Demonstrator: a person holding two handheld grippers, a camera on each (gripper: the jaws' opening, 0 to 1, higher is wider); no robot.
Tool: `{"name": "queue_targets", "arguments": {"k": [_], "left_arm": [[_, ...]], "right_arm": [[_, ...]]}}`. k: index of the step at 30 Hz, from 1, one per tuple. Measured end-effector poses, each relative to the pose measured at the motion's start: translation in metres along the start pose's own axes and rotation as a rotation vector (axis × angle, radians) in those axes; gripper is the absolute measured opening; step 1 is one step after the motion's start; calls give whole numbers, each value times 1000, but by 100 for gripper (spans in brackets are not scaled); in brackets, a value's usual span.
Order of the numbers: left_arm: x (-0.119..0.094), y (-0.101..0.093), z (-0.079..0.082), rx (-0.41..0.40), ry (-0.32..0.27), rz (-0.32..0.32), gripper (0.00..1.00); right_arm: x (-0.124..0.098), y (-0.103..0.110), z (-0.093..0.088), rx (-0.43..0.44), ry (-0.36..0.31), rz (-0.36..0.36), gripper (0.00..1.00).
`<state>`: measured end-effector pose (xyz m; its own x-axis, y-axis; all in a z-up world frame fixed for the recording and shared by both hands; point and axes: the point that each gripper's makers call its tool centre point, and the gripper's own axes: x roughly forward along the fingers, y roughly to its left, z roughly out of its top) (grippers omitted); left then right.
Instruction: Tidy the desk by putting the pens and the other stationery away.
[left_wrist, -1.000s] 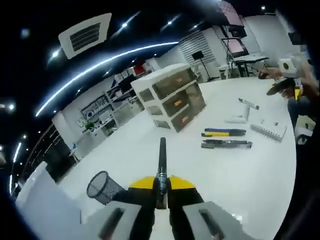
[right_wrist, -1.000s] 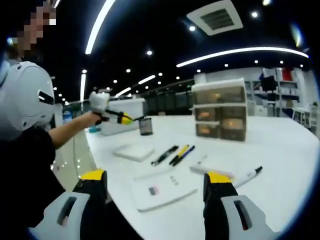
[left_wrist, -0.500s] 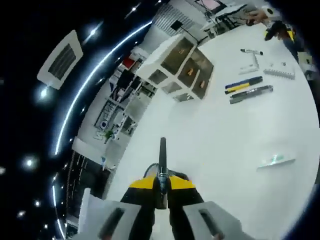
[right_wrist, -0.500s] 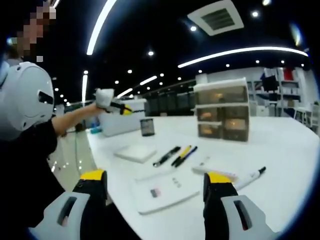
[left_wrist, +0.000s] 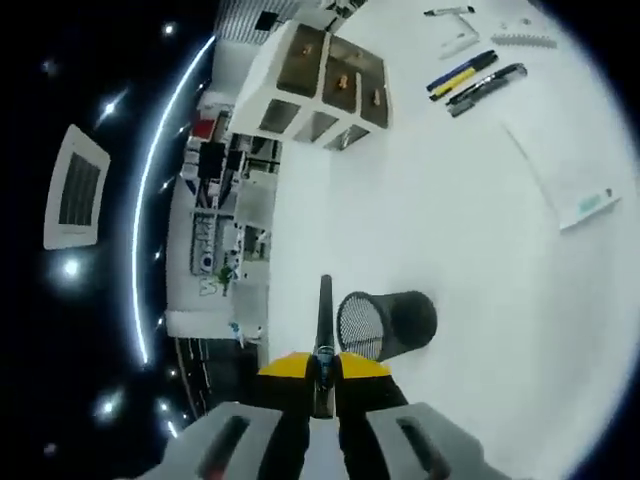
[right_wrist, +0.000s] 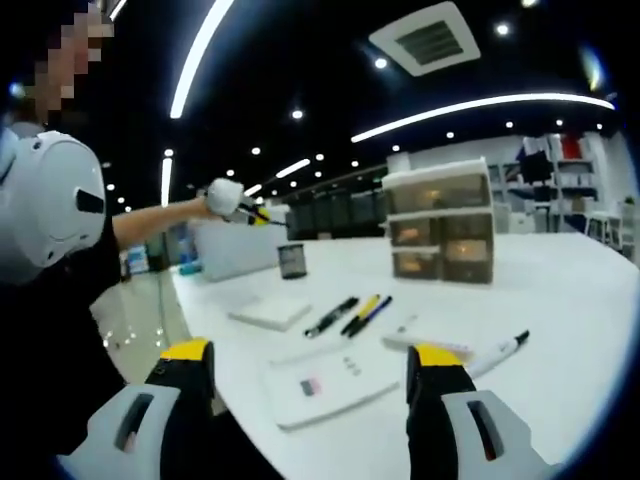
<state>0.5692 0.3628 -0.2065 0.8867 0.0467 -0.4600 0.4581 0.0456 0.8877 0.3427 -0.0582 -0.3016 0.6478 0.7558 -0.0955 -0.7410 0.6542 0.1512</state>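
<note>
One black pen (left_wrist: 324, 318) I'm keeping clamped in the left gripper (left_wrist: 322, 375).
Mesh cup (left_wrist: 386, 323) is swinging into lower centre; right gripper (right_wrist: 312, 378) is gaping, holding nothing.

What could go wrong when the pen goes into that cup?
The left gripper holds the pen beside the mesh cup, not yet over its opening, so a drop now might miss. The cup looks light and could tip if bumped. The table edge seems close, so the pen might roll off.
</note>
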Motion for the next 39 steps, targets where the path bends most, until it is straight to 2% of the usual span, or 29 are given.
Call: {"name": "queue_targets", "arguments": {"k": [2, 6, 8, 16, 17, 19, 22, 25, 28, 33, 39], "left_arm": [[1, 2, -1, 60, 23, -2, 8], [4, 0, -2, 187, 55, -53, 8], [8, 0, -9, 230, 87, -81, 8], [26, -8, -15, 347, 105, -183, 8], [29, -8, -17, 393, 116, -204, 8], [34, -6, -19, 405, 121, -222, 8], [42, 0, -27, 474, 158, -252, 8], [49, 1, -30, 514, 166, -295, 8], [54, -3, -33, 617, 191, -333, 8], [63, -13, -31, 768, 195, -381, 8], [70, -18, -27, 938, 152, -404, 9]], "right_arm": [[-1, -1, -1, 2, 0, -5, 74], [-3, -4, -2, 7, -6, -17, 74], [-3, -5, -1, 13, -11, -21, 74], [-7, -6, -1, 13, -19, -37, 74], [-8, -8, -1, 14, -22, -43, 74], [-11, -10, 0, 13, -33, -59, 74], [-16, -13, 1, 23, -56, -83, 74], [-18, -16, 1, 32, -63, -104, 74], [-20, -18, 0, 34, -61, -116, 74], [-20, -18, 0, 32, -56, -125, 74], [-19, -18, 0, 25, -51, -124, 74]]}}
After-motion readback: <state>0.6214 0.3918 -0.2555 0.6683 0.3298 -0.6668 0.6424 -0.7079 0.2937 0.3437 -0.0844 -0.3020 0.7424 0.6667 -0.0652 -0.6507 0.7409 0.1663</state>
